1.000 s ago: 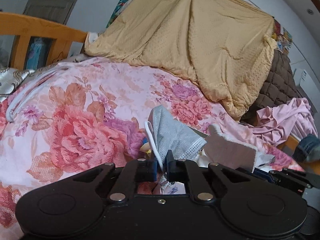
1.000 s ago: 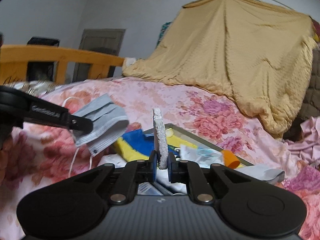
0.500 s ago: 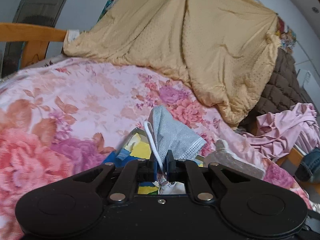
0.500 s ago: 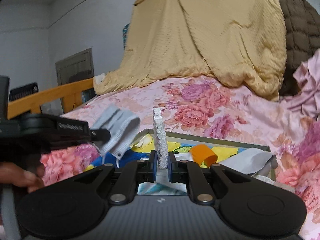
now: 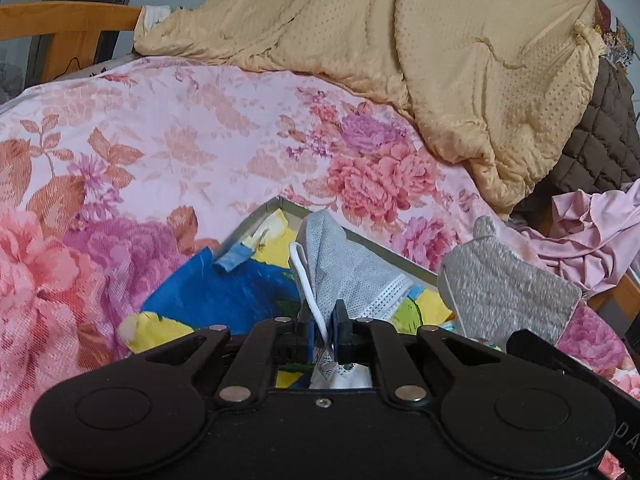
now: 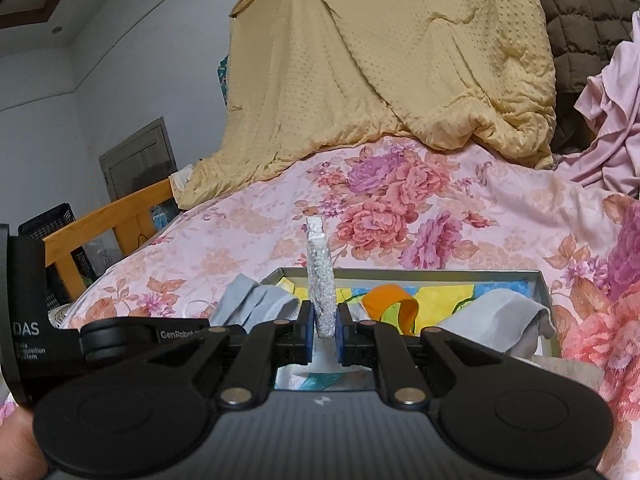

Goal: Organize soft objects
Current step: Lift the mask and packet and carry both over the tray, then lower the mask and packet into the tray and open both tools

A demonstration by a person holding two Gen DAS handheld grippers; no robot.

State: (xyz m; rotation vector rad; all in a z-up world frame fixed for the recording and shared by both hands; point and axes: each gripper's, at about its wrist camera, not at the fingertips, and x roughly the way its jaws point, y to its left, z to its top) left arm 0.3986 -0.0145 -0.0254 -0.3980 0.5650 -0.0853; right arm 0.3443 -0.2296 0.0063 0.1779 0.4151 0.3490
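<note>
My left gripper is shut on the white ear loop of a grey face mask, which hangs over the shallow tray with its yellow and blue lining. My right gripper is shut on a flat silvery grey pad, seen edge-on over the same tray. In the left wrist view that pad shows its broad face at the right. The left gripper and its mask appear at the left of the right wrist view. An orange strip and a grey cloth lie in the tray.
The tray rests on a pink floral bedspread. Behind it is a heaped yellow quilt, with a brown quilted cover and a pink garment at the right. A wooden bed frame runs along the far left.
Both grippers have travelled across the bed to above the tray, still holding the mask and the pad. The right gripper's view has tilted as the wrist rolled.
</note>
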